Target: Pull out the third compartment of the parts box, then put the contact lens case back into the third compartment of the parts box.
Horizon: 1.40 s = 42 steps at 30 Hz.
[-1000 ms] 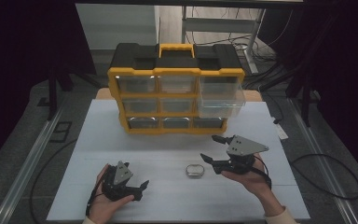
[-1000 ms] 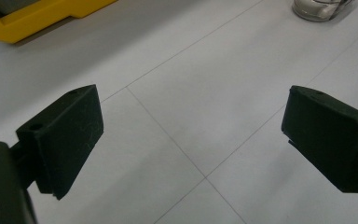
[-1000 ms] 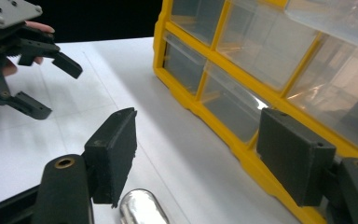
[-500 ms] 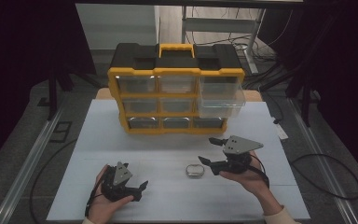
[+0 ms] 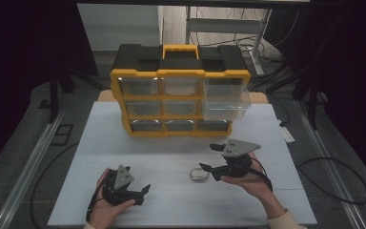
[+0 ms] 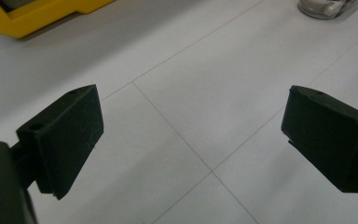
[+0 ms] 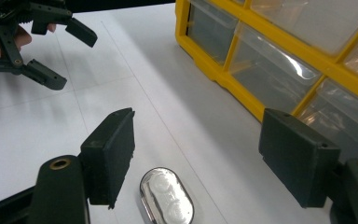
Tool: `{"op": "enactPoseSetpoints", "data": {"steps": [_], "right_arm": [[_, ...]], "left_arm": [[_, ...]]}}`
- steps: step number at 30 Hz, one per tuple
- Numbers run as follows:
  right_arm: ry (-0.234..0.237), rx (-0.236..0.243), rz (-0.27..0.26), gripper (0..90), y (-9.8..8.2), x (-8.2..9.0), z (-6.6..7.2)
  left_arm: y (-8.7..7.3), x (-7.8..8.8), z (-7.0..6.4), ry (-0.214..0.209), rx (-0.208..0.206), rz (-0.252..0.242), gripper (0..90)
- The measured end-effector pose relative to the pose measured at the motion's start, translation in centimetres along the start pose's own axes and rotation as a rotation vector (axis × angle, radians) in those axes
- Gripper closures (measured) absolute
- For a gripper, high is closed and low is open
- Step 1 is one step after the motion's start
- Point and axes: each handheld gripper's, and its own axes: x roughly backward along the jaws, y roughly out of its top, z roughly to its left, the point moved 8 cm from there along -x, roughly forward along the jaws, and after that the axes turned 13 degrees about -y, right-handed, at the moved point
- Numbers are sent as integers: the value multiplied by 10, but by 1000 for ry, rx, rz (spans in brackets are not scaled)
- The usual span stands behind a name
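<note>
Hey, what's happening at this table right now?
A person holds a gripper in each hand over a white table. The right gripper is open just above a small oval metal tin, not gripping it. The left gripper is open over bare table. Behind stands a yellow drawer organizer, one drawer pulled out.

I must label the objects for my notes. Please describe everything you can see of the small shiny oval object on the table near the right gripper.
The small oval tin is a low, rounded capsule shape with a shiny, chrome-like metal rim and a clear top, through which two pale, whitish lumps show. It lies flat on the white table, in front of the yellow drawer cabinet and apart from it. The right gripper is held just beside it with jaws open. In the right gripper view the tin sits low between the jaws, nearer the left one; nothing visibly touches it.
</note>
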Motion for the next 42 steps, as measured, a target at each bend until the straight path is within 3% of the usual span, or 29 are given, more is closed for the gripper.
{"op": "enactPoseSetpoints", "data": {"steps": [10,16,24,42], "right_arm": [[20,25,38,273,-5,-2,6],[81,65,97,272,-11,-5,13],[126,115,154,271,-17,-9,24],[195,178,249,264,-31,-25,37]], "left_arm": [[4,-2,0,-8,-13,-2,61],[2,-3,1,-6,-7,3,62],[3,-4,-1,-4,-14,5,61],[2,-2,1,-3,-7,2,61]]}}
